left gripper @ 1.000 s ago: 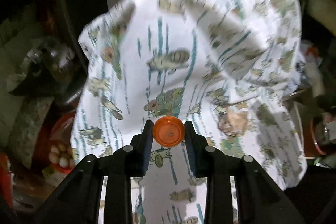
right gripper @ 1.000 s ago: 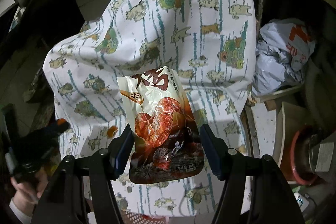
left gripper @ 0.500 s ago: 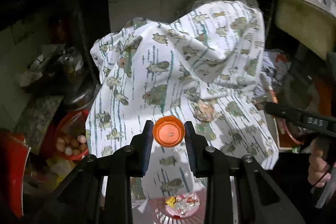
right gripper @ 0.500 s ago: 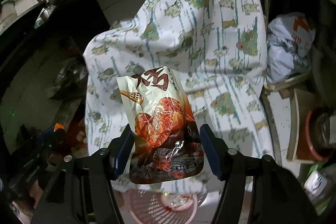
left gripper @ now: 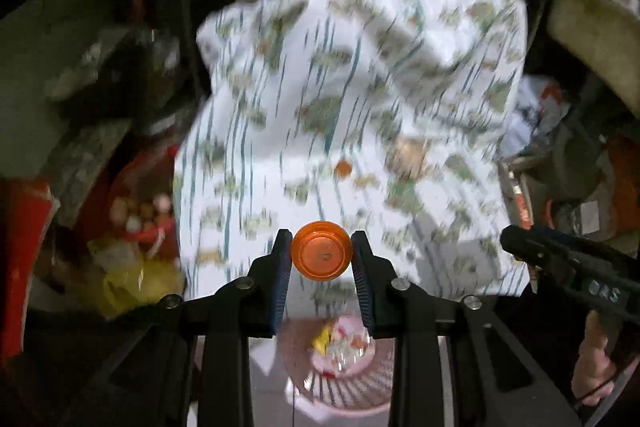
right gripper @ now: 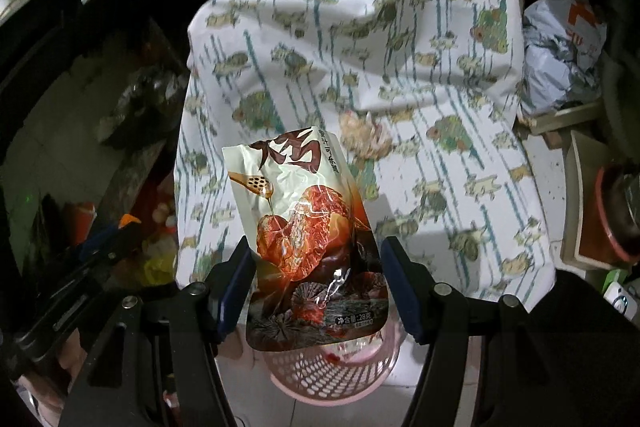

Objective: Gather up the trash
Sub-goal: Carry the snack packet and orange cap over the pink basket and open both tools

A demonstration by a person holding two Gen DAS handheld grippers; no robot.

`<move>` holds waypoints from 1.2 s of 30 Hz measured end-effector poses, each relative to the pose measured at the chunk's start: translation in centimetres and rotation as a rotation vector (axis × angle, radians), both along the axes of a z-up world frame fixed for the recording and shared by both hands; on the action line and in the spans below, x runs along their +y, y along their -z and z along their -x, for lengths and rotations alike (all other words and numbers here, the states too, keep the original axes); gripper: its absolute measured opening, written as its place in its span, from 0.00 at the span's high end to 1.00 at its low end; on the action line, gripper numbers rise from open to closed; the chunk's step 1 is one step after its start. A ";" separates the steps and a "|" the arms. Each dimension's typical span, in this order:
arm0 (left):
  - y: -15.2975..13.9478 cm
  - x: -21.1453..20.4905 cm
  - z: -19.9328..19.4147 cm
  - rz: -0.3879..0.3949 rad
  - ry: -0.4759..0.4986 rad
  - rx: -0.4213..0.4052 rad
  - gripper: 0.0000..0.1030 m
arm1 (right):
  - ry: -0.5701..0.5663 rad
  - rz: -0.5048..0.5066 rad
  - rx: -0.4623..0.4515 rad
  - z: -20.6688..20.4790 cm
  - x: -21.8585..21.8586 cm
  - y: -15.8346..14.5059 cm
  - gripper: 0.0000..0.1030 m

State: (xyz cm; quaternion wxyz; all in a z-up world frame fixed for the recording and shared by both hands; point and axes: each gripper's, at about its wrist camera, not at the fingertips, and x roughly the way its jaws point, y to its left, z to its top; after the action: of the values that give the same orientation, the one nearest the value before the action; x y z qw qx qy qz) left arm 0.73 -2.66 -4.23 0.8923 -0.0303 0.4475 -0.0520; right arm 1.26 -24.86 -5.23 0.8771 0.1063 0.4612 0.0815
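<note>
The round orange plastic bottle cap [left gripper: 321, 256], clamped in the left gripper [left gripper: 321, 259], and the glossy red-brown snack packet [right gripper: 308, 247], pinched in the right gripper [right gripper: 318, 279], have both swung off the fish-print cloth [right gripper: 400, 47] toward the pink mesh plastic basket [right gripper: 332, 375] at 6 o'clock, so dropping looks next.

"净含量:28克" on the snack packet [right gripper: 312, 243]

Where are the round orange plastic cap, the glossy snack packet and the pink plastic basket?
Round orange plastic cap [left gripper: 321, 256]: left wrist view, flat face.
Glossy snack packet [right gripper: 308, 243]: right wrist view, printed front.
Pink plastic basket [right gripper: 328, 375]: right wrist view, perforated wall.
</note>
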 end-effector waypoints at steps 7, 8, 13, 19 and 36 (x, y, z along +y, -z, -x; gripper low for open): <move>4.9 1.1 -0.9 0.043 -0.032 0.206 0.72 | -0.012 0.034 0.134 -0.4 0.9 3.7 0.36; 5.2 1.4 -1.0 0.052 -0.039 0.218 0.72 | -0.021 0.041 0.168 -0.6 1.0 4.5 0.36; 5.7 2.5 -1.3 0.046 -0.074 0.227 0.72 | -0.082 0.036 0.316 -0.9 2.0 8.4 0.36; 8.3 3.7 -2.2 0.061 -0.124 0.309 0.72 | -0.136 0.034 0.477 0.0 3.7 13.3 0.36; 12.9 1.9 -2.5 0.051 -0.093 0.423 0.72 | -0.142 0.245 0.573 -0.6 5.3 22.6 0.36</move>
State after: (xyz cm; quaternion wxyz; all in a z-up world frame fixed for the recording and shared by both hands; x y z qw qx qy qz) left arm 3.25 -0.79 -17.10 0.7788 -0.0837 0.6214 -0.0145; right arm 1.86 -19.54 -27.84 0.7098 -0.0138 0.7023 0.0534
